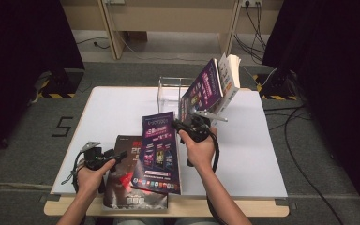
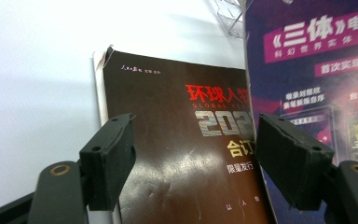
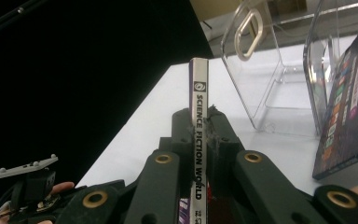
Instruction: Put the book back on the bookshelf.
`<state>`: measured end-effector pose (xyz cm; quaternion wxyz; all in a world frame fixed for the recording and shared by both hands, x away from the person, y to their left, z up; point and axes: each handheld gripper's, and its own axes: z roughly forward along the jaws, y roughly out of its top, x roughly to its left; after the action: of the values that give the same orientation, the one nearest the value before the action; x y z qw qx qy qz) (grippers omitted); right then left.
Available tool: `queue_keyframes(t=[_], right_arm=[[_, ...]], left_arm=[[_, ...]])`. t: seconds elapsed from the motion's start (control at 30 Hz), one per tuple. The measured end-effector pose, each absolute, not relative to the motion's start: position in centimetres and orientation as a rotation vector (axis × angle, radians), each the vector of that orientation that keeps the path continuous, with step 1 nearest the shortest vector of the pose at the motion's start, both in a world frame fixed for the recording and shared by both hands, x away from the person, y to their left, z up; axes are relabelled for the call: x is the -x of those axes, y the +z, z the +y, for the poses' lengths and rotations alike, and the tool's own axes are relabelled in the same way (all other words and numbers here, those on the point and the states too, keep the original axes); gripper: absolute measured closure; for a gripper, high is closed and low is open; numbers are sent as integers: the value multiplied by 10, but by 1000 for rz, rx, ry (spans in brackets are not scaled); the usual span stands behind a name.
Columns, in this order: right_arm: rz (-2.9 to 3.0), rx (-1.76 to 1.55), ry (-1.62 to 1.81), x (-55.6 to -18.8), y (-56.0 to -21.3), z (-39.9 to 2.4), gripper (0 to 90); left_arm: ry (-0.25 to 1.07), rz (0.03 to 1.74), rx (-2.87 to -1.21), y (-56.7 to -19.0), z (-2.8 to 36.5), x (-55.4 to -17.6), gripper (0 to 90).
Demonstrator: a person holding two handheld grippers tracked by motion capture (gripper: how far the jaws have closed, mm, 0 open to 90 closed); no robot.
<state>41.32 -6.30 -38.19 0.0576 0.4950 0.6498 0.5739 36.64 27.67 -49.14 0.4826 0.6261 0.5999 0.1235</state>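
With the clear acrylic rack point(image 1: 168, 96) standing at the far middle of the white table point(image 1: 258, 159), looks like a magazine-shelving job about midway. Right gripper point(image 1: 180, 125) clamped tight on the spine of the purple Science Fiction World magazine point(image 1: 158, 152), jaws pinching it edge-on in the right gripper view point(image 3: 199, 126), cover hanging down on the near side of the rack, clear of the table at its top end. Already leaning at the right end of the rack: a purple magazine point(image 1: 201, 89) with a thick white book point(image 1: 229, 75) behind it, though whether those sit inside a slot or merely against the wall is hard to say from above. Still lying flat at the near edge, well short of the rack: the dark brown magazine point(image 2: 182, 154), partly covered by the lifted one. Left gripper point(image 1: 117, 156) hovering over that dark cover, jaws wide apart, nothing between them. Left to do: carry the held issue across to the rack and slot it, then fetch the dark one.
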Motion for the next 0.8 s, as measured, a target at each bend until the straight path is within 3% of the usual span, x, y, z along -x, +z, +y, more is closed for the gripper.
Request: queue_keyframes(t=[0.8], right_arm=[[1871,-1355,1805,-402,-350,-70,834]], left_arm=[[322,1454,-1528,-491,276,-367,280]])
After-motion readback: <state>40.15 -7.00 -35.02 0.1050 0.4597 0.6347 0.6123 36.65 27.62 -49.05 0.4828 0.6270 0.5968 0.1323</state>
